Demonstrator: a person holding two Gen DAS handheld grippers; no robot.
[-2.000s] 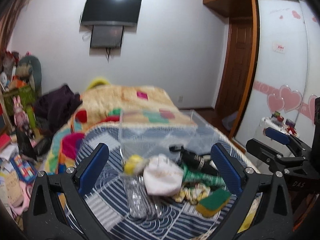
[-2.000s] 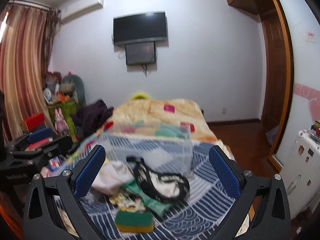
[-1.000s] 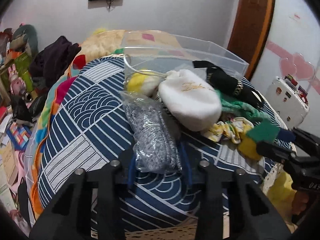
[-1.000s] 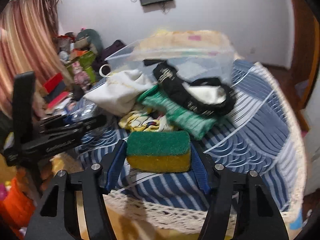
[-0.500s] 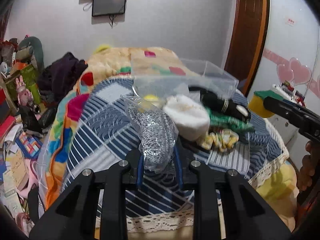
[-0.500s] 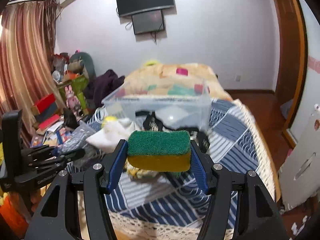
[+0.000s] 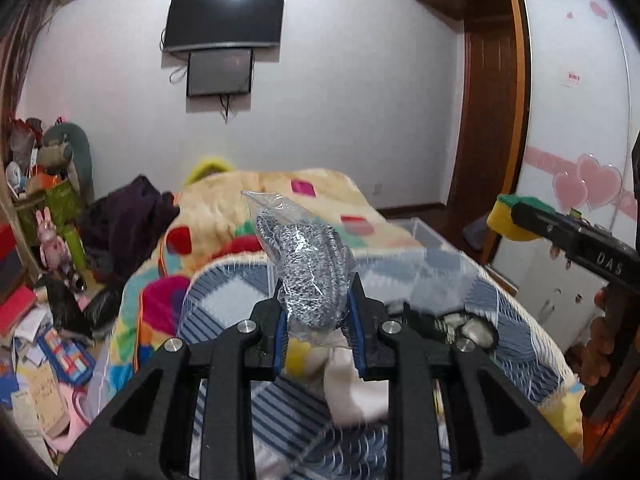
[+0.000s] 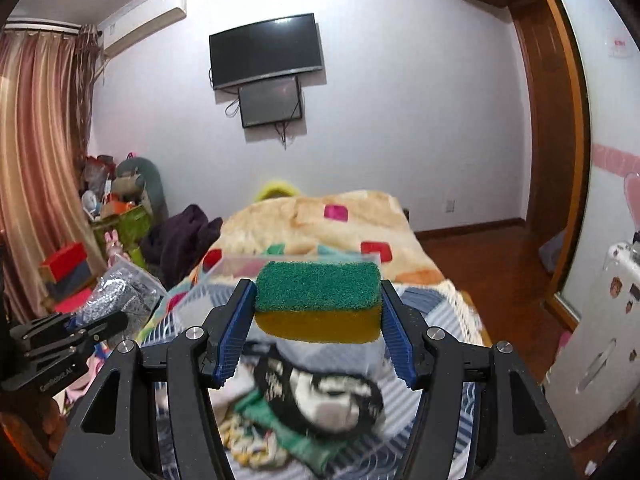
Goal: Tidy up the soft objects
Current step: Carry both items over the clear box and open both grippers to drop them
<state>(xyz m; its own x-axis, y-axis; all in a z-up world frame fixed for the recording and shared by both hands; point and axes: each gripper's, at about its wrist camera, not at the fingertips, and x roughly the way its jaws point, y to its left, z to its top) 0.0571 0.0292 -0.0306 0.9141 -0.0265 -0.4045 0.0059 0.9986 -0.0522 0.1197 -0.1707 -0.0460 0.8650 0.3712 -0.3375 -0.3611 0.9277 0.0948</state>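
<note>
My left gripper [image 7: 318,334] is shut on a clear plastic bag of grey knit fabric [image 7: 308,272] and holds it up above the bed. My right gripper [image 8: 316,338] is shut on a green and yellow sponge [image 8: 318,306], lifted above the pile. The sponge also shows at the right of the left wrist view [image 7: 508,218], and the bag at the left of the right wrist view [image 8: 116,296]. Below lie a black and white pouch [image 8: 324,398], a green cloth [image 8: 296,436], a yellow patterned cloth [image 8: 252,446] and a white cloth [image 7: 352,384]. A clear plastic bin [image 8: 224,280] stands behind them.
The pile lies on a blue striped blanket [image 7: 224,304] over a bed with a patchwork quilt [image 8: 320,216]. Clutter and toys [image 7: 48,248] fill the floor at the left. A white cabinet [image 8: 592,344] and a wooden door [image 7: 488,120] are at the right.
Both grippers closed on their items, the left on the bag and the right on the sponge, and lifted them up off the bed. The views now look higher into the room.
</note>
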